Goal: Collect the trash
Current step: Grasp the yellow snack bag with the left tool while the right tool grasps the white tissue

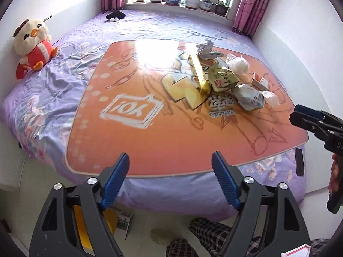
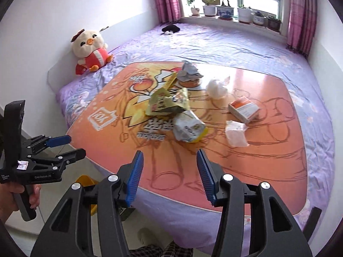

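Crumpled trash (image 2: 186, 105) lies on the board (image 2: 268, 160), beyond both open jaws.

Black plastic grippers (image 2: 170, 175) — ribbed blue pads (image 2: 135, 177), silver screws (image 2: 113, 178), "GenRobot.AI" lettering, checked trousers (image 1: 205, 231)

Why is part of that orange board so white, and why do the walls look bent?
Left wrist view: window light blows out a glare patch on the glossy orange board, washing out its print. Right wrist view: the board shows only mild sheen. Both views: the fisheye lens curves walls and darkens the corners.

Trash (image 2: 186, 111) on orange board (image 2: 268, 150)
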The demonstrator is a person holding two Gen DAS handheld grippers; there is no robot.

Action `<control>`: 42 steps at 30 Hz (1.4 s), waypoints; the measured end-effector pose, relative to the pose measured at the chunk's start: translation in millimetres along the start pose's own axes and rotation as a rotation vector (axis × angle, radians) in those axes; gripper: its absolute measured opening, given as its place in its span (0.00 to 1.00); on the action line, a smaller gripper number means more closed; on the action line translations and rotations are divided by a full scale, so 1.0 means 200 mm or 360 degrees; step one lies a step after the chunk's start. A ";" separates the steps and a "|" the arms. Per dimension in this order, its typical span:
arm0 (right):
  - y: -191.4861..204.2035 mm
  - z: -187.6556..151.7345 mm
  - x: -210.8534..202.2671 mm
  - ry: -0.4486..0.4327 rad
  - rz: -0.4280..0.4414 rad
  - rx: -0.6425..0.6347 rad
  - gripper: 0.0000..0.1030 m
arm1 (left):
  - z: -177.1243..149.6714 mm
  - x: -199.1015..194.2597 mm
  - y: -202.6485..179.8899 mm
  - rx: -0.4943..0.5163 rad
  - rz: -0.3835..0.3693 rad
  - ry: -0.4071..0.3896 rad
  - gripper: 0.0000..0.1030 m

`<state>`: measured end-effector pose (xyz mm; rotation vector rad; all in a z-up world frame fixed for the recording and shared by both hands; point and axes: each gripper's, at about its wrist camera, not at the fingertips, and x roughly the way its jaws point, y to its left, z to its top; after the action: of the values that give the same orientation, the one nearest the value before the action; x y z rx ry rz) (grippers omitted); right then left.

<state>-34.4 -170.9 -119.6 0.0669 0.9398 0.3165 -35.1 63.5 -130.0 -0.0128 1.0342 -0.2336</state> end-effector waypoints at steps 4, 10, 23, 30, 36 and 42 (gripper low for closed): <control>-0.15 0.01 0.00 -0.0030 -0.0100 0.0085 0.61 | 0.11 0.10 -0.14 0.0079 -0.0035 0.0036 0.81; -0.35 0.04 0.10 -0.0003 -0.0186 0.0207 0.63 | 0.26 0.23 -0.28 0.0154 -0.0044 0.0059 0.90; -0.50 0.10 0.33 0.0121 -0.0146 0.0277 0.63 | 0.62 0.51 -0.41 0.0290 0.0031 0.0080 0.81; -0.53 0.11 0.35 0.0144 -0.0111 0.0287 0.63 | 0.65 0.59 -0.52 0.0385 -0.0019 0.0104 0.67; -0.57 0.11 0.36 0.0145 -0.0116 0.0309 0.63 | 0.62 0.65 -0.57 0.0369 -0.0086 0.0167 0.65; -0.54 0.14 0.38 0.0142 -0.0112 0.0267 0.63 | 0.65 0.68 -0.53 0.0318 -0.0061 0.0171 0.65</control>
<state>55.2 -249.5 -183.8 0.1744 1.0539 0.1765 122.4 -80.3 -166.1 0.1624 1.1139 -0.3747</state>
